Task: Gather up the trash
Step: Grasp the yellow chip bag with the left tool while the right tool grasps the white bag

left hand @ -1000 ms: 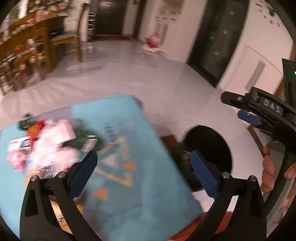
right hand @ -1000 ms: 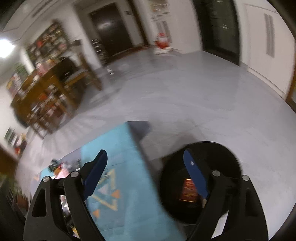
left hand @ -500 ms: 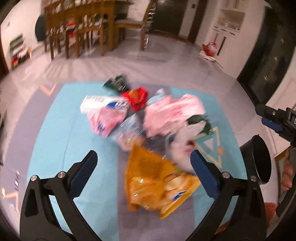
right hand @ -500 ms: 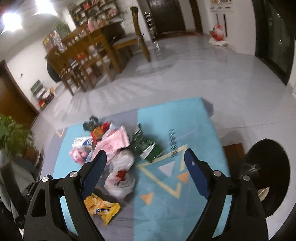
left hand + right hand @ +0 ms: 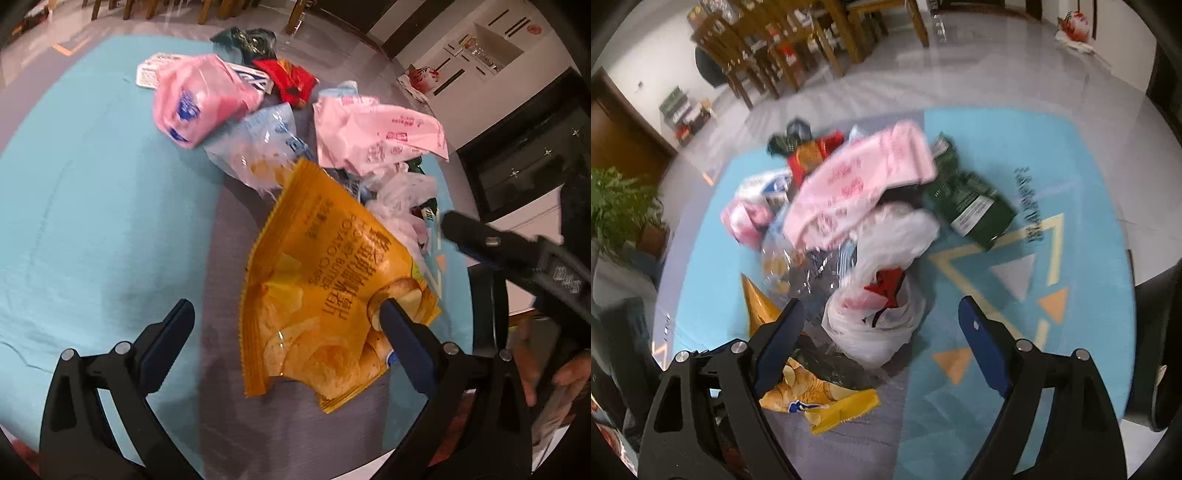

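Observation:
A pile of trash lies on a teal and grey rug (image 5: pixel 92 206). My left gripper (image 5: pixel 284 321) is open just above a yellow chip bag (image 5: pixel 325 295), with its right fingertip over the bag. Behind the bag lie a clear bag (image 5: pixel 258 147), pink bags (image 5: pixel 199 99) and a red wrapper (image 5: pixel 288 77). My right gripper (image 5: pixel 879 321) is open above a white plastic bag (image 5: pixel 886 295). The right wrist view also shows a pink bag (image 5: pixel 857 184), a dark green packet (image 5: pixel 967 199) and the yellow chip bag (image 5: pixel 812 391).
The black bin's rim (image 5: pixel 1160 332) stands off the rug's right edge. The right gripper (image 5: pixel 517 251) shows in the left wrist view at right. A wooden table and chairs (image 5: pixel 798 48) stand at the far side, and a plant (image 5: pixel 617 206) at left.
Both grippers have swung from the bin back to the trash pile and come down close over it. The left one now hovers at the yellow chip bag.

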The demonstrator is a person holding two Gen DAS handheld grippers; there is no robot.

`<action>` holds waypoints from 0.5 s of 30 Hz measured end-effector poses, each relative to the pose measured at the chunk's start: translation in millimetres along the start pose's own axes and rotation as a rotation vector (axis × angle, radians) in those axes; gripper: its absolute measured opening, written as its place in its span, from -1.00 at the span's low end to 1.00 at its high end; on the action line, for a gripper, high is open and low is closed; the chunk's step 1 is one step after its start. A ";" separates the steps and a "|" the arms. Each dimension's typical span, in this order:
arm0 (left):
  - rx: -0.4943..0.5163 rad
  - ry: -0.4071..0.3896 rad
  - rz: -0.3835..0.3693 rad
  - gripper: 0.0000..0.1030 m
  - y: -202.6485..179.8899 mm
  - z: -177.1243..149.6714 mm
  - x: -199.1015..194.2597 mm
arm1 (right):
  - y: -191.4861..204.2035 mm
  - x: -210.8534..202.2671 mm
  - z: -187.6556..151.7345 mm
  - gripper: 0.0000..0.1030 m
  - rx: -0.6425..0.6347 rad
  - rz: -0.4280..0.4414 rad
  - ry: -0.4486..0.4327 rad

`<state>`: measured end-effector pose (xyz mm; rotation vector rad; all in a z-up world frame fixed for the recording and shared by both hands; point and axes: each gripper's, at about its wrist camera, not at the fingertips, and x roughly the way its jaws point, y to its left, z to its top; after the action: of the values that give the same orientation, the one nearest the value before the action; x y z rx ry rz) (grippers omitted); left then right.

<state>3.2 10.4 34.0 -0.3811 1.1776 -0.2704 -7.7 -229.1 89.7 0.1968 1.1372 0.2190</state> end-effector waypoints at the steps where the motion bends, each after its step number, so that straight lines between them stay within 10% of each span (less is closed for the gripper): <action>1: 0.010 -0.002 -0.004 0.93 -2.2 -0.9 2.2 | 0.4 6.1 -0.4 0.55 -0.005 -0.001 0.010; 10: -0.045 0.000 -0.139 -0.15 -2.2 -5.6 4.6 | -8.2 39.7 -8.4 -0.22 0.019 0.013 0.099; 15: -0.032 0.009 -0.145 -0.39 -5.8 -7.4 -2.5 | -12.1 30.1 -11.4 -0.49 0.024 0.038 0.110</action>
<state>-4.7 5.1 36.2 -0.4948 1.1655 -0.3799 -5.1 -232.1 55.5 0.2298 1.2462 0.2526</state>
